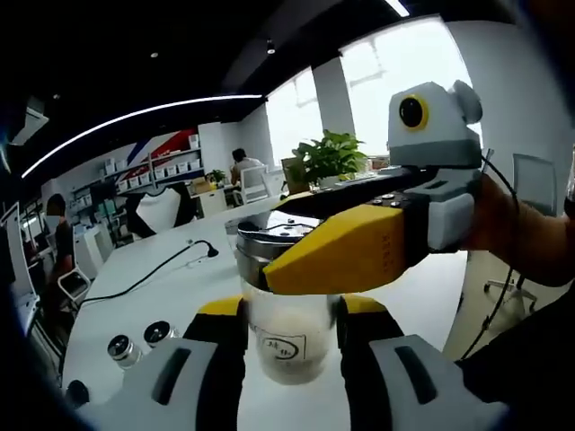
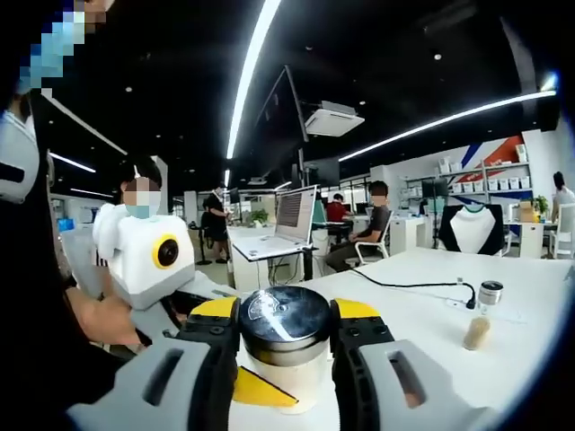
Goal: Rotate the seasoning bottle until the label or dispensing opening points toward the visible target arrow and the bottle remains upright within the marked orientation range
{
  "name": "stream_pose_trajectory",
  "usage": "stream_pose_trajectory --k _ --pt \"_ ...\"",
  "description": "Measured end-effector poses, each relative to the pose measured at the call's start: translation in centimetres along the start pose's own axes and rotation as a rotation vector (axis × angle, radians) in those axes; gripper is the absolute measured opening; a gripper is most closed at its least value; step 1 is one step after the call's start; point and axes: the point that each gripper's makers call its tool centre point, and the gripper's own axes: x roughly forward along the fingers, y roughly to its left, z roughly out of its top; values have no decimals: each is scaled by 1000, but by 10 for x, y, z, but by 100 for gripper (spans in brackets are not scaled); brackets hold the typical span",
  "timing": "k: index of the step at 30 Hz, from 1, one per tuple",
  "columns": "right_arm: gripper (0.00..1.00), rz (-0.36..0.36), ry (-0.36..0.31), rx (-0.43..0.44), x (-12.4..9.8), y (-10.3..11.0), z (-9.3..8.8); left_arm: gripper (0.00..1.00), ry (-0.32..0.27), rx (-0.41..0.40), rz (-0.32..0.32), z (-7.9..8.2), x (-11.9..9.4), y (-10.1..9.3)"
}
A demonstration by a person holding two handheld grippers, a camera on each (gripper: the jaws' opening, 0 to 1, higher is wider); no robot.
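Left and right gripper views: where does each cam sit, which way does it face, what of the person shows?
Left gripper view: rides the left gripper, looks along its jaws at the seasoning bottle body between them; the right gripper crosses in at the lid, with the hand holding it.
Right gripper view: rides the right gripper, faces the bottle's lid between its jaws; the left gripper shows lower on the bottle, with a hand.
Shared: bottle, both grippers, white table.
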Motion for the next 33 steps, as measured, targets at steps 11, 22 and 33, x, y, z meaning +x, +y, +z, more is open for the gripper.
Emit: stream_pose_trajectory --k 11,22,33 --pt "37 213 36 -53 -10 9 -7 41 8 29 -67 -2 7 -13" --pt "37 -131 -24 149 13 -21 -23 41 94 -27 158 -24 13 21" --pt "34 -66 27 68 21 -26 -26 41 59 -41 142 -30 14 31"
